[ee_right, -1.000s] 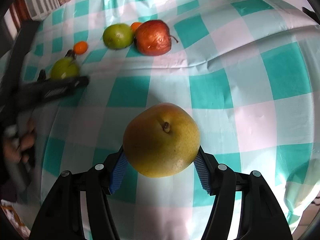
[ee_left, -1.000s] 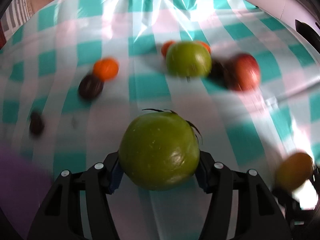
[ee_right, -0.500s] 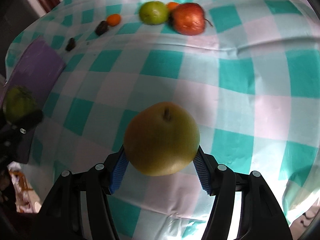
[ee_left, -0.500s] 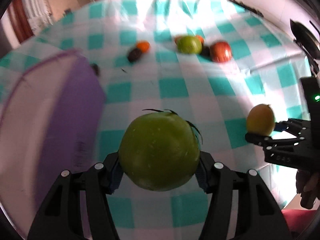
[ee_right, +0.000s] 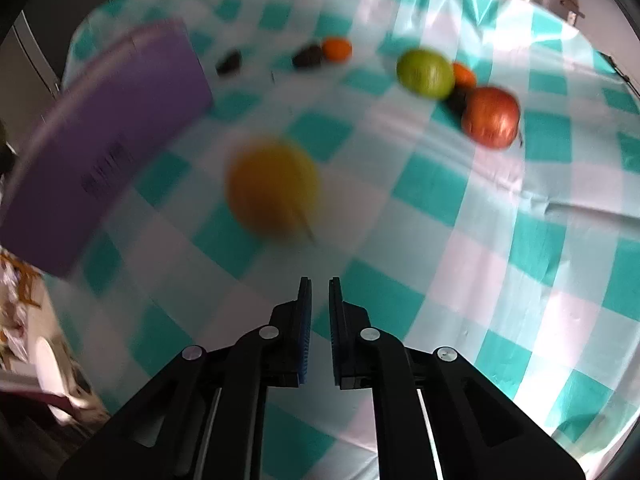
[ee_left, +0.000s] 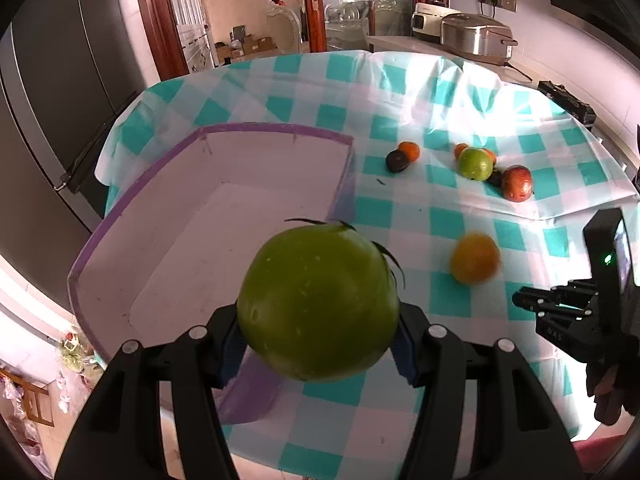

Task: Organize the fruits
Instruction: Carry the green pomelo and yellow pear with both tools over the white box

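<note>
A purple-rimmed bin (ee_left: 224, 208) sits at one end of the counter (ee_left: 400, 216), its white inside bare. The left hand-held gripper (ee_left: 318, 344) clamps a green fruit (ee_left: 318, 304) above the bin's near corner. The right hand-held gripper (ee_right: 318, 320) has just snapped closed, its jaws almost touching with nothing between them; a blurred yellow fruit (ee_right: 272, 188) lies free on the teal-checked cloth (ee_right: 440, 184) just beyond it. Farther off lie a green apple (ee_right: 426, 72), a red apple (ee_right: 490, 116), small oranges and dark fruits. Behind stand a rice cooker (ee_left: 476, 36) and a doorway.
</note>
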The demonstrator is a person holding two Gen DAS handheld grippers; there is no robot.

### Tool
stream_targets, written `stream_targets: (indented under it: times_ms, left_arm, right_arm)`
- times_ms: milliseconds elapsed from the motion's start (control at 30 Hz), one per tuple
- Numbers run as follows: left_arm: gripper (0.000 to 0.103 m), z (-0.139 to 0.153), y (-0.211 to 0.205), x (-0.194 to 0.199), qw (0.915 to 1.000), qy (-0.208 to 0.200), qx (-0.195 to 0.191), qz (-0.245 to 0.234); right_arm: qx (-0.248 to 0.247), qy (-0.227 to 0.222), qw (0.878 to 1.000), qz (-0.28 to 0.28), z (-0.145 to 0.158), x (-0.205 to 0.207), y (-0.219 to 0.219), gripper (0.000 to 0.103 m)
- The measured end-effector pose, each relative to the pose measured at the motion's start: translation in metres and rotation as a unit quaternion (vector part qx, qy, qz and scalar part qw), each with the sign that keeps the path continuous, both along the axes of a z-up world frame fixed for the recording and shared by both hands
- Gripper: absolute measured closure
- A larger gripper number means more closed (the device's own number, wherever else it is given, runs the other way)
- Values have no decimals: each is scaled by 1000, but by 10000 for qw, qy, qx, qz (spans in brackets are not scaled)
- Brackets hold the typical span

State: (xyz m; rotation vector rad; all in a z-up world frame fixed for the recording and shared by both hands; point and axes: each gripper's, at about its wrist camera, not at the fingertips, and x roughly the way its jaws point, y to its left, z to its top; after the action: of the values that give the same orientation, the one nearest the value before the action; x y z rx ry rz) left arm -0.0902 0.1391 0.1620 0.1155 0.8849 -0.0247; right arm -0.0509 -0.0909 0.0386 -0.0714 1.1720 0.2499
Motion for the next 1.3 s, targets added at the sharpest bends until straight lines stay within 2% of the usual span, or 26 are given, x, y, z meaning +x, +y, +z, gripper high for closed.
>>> stream_targets:
  times_ms: [67, 133, 200, 233, 267, 300, 467, 600, 633, 700, 733, 800, 833, 900, 933, 1033, 1100, 1167, 1300]
  left_arm:
    - [43, 0, 5, -1, 10000, -58, 12, -71]
    - [43, 4, 9, 1, 9997, -111, 54, -227]
    - [43, 8, 10, 1, 9991, -154, 116, -376]
    - [43, 12, 15, 1, 9989, -180, 117, -425]
    - [43, 16, 20, 2, 9988, -207, 93, -423]
    - [43, 21, 30, 1, 9989, -265, 63, -395]
    - [43, 38, 69, 0, 9987, -425, 110, -257]
    - [43, 44, 111, -2, 9984, -466, 333, -37]
    - [43, 45, 121, -3, 9983, -466, 349, 52]
    - [43, 45, 145, -1, 9977, -427, 421, 312]
    - [43, 45, 154, -1, 9974, -396, 439, 414]
    - [43, 43, 173, -1, 9966, -326, 438, 618]
    - [43, 42, 182, -1, 9960, -296, 422, 728]
    - [43, 41, 197, 1, 9949, -241, 322, 926]
    - [43, 40, 201, 2, 9945, -222, 281, 985]
    - [43, 36, 203, 5, 9944, -144, 174, 1029]
    - [43, 34, 193, 6, 9962, -102, 200, 847]
    - [43, 32, 182, 4, 9974, -75, 240, 679]
    - [43, 31, 168, 0, 9984, -7, 313, 468]
  right_arm:
    - [-64, 187, 9998, -71, -14, -3, -4, 67]
    - [172, 109, 9996, -176, -16, -9, -10, 65]
    - [300, 46, 9987, -397, -13, -10, -14, 50]
    - [450, 56, 9975, -549, -10, -8, -14, 37]
    - [631, 46, 9961, -614, -9, -4, -10, 28]
    - [794, 21, 9948, -638, -7, 2, -5, 27]
    - [608, -248, 9975, -254, 6, 55, 53, 27]
    - [436, -383, 9982, -118, 8, 113, 89, 27]
    - [451, -351, 9984, -42, 7, 132, 99, 17]
    - [545, -255, 9976, 337, 3, 153, 115, 18]
    - [534, -60, 9966, 631, 0, 162, 127, 19]
    - [225, 89, 9927, 1185, -4, 167, 150, 19]
    - [136, 70, 9900, 1403, -4, 164, 159, 14]
    - [198, 91, 9891, 1458, -6, 162, 163, 14]
    - [310, 131, 9891, 1431, -9, 163, 163, 15]
    - [207, 221, 9910, 1307, -19, 172, 163, 21]
    - [152, 180, 9927, 1186, -22, 179, 159, 24]
    - [316, 191, 9944, 992, -23, 188, 153, 29]
    - [222, 6, 9930, 1158, -22, 194, 161, 40]
